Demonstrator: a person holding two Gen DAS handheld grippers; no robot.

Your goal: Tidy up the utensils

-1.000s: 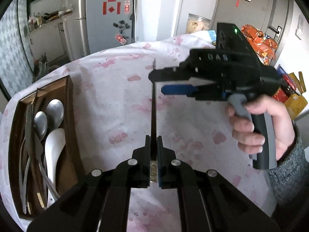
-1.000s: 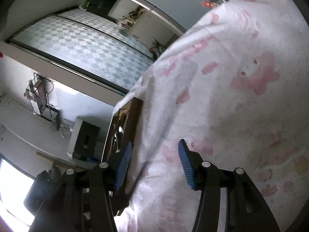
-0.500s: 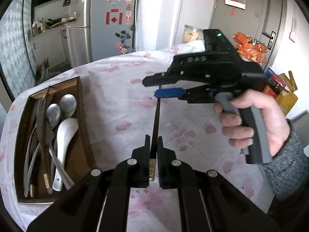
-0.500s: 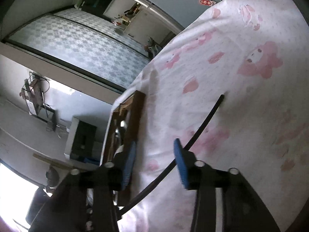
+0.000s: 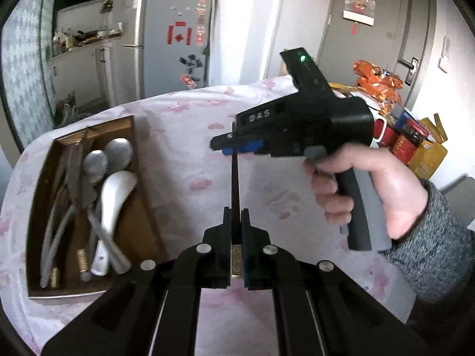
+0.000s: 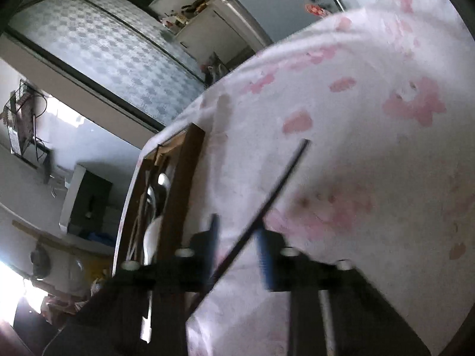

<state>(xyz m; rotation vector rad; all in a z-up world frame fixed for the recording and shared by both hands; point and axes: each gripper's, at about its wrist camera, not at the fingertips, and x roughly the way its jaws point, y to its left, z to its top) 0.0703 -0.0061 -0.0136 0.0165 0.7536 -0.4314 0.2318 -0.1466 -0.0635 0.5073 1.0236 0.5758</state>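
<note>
**Left wrist view: chopstick held at both ends, tray off to the left**

Left wrist cam: my left gripper (image 5: 236, 222) has its fingers pressed together on the thick end of a black chopstick (image 5: 234, 178). A gold band of the chopstick shows between the fingers, low down. The stick runs straight away from the camera, above the table (image 5: 184, 154).

My right gripper (image 5: 237, 146) meets the far end of the chopstick from the right side. Its blue pads sit at the tip. Right hand (image 5: 371, 187) wraps the grey handle; green light on top of the unit.

Right wrist cam: blurry. The chopstick (image 6: 267, 201) passes diagonally between the right gripper (image 6: 237, 246) fingers, tip pointing up and right over the pink-patterned cloth. The fingers look narrowed around it, but I cannot tell if both pads actually touch the stick.

Wooden tray (image 5: 38, 178) sits on the table, left of both grippers and apart from the chopstick. Inside it: two metal spoons (image 5: 95, 161), a white ceramic spoon (image 5: 112, 187), plus a knife and other long utensils, overlapping.

Background: fridge (image 5: 175, 44) behind the table, snack bags (image 5: 377, 80) at right.
</note>
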